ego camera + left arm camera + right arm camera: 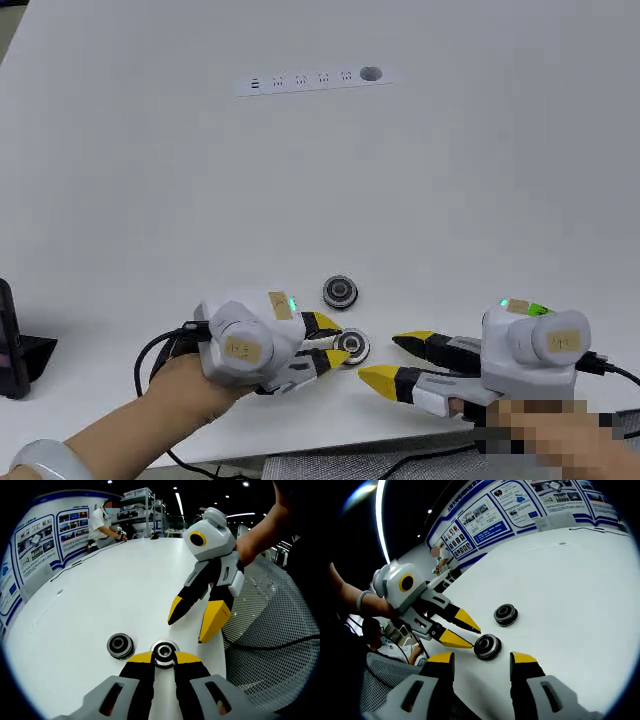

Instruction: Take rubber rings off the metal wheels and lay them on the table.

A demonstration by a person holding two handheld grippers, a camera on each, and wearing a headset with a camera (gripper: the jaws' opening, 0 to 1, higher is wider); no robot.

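Two small metal wheels lie flat near the table's front edge. The far wheel [340,291] [120,646] [505,614] has a black rubber ring around it. The near wheel [352,346] [164,652] [487,646] shows a silvery rim. My left gripper [335,340] [164,659] is open, its yellow tips on either side of the near wheel's edge, one tip touching it. To the right of that wheel my right gripper [398,358] [482,661] is wide open and holds nothing, pointing at the wheel from a short way off.
A white power strip [310,78] lies at the far middle of the white table [450,180]. A dark device [12,345] stands at the left edge. A mesh chair [270,645] sits below the table's front edge. A person [102,522] sits far off.
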